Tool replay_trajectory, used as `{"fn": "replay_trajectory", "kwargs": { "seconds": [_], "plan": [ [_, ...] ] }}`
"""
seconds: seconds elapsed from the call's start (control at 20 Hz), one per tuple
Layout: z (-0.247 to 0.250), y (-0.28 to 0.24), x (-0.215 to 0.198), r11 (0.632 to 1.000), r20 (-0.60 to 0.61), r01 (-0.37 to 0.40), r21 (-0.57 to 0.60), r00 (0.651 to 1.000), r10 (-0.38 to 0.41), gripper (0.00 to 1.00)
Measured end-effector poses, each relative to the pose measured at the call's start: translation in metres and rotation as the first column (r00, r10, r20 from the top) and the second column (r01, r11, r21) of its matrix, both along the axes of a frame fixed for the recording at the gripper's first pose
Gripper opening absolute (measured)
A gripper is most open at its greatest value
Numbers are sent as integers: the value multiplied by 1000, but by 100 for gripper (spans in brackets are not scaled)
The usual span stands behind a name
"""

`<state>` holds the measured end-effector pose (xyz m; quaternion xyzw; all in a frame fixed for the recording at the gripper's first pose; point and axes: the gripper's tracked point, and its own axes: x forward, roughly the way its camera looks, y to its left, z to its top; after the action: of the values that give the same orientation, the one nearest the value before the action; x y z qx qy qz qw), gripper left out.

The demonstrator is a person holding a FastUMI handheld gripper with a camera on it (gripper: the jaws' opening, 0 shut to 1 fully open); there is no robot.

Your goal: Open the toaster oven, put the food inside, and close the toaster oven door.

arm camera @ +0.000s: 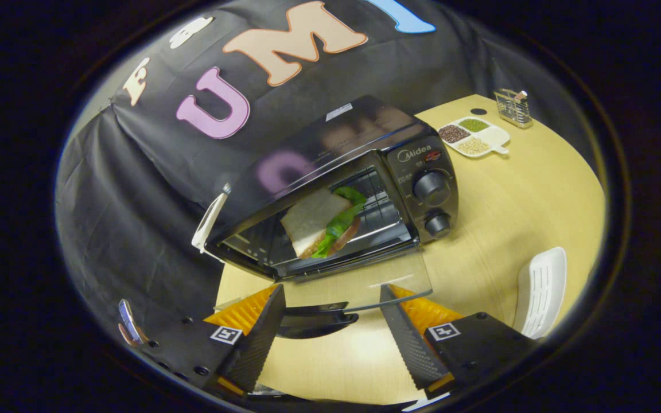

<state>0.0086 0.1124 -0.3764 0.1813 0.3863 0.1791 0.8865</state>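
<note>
A: Status? Where's the food?

B: Sandwich (pixel 323 222) sits inside the toaster oven (pixel 359 189), centre of frame, on the rack. Glass door (pixel 359 284) is down flat, its handle (pixel 313 318) near the lower centre, between the gripper's fingers. Gripper (pixel 330 327) is spread, pinching nothing.

A: So closing is the step left?

B: Looks so. Best bet: get the fingers under the door's front edge or handle and lift along the hinge arc, not straight forward, or the oven may slide on the counter (pixel 508 201). Finish with a firm push until it seats.

A: Clutter?

B: Divided dish (pixel 475 136) upper right, white object (pixel 540 289) lower right. Both well apart from the door.
</note>
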Motion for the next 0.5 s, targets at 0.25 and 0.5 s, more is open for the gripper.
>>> {"fn": "replay_trajectory", "kwargs": {
  "seconds": [0.25,0.5],
  "plan": [
    [6,2,2,999,5,30,14,1000,-30,100],
    [18,7,1,997,-19,39,66,999,-38,100]
  ]
}}
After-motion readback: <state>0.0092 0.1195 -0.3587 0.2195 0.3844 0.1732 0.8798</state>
